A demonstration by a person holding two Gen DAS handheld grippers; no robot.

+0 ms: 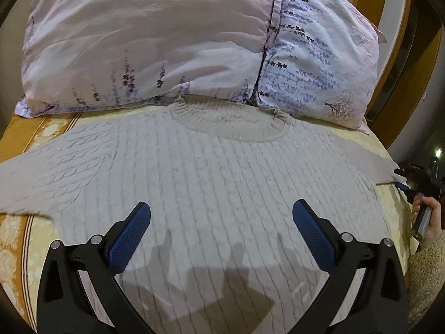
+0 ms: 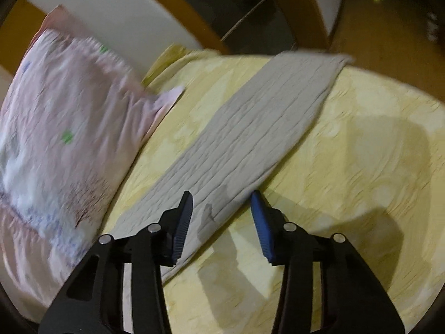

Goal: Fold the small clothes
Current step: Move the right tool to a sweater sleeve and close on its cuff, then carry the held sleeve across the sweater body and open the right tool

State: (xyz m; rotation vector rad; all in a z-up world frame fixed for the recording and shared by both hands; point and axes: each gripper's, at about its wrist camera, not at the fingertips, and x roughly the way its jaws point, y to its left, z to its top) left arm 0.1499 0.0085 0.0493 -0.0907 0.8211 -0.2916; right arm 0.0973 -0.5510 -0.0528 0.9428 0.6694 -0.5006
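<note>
— Beneath both pairs of tongs, what carries everything?

— A bed [image 1: 358, 139] under a pale yellow patterned cover with orange striped borders. Beyond the left tongs [image 1: 221, 217], at the head of the bed, lies a big pillow [image 1: 167, 41] printed with purple flower sprigs; in the right wrist view the same pillow sits off to the left of the right tongs [image 2: 221, 204], blurred.

— And the garment?

— A light grey cable-knit sweater [image 1: 211, 172] is spread flat on the bed, its ribbed collar [image 1: 230, 128] just touching the pillow's lower edge. Its body lies directly under and ahead of the left tongs, with one sleeve running out to their left. The other sleeve [image 2: 250, 133] stretches away from the right tongs toward the far edge of the bed.

— How do the left tongs stand?

— Spread wide, blue pads well apart above the knit, nothing between them.

— The right ones?

— Partly spread. The sleeve's near end lies between the blue pads; the left pad is at the cloth, the right pad sits just beside the sleeve's edge. I cannot make out a real pinch yet.

— Anything of the person?

— A hand [image 1: 429, 217] in a fleecy sleeve, at the right edge of the left wrist view, holding the right tool's handle.
</note>
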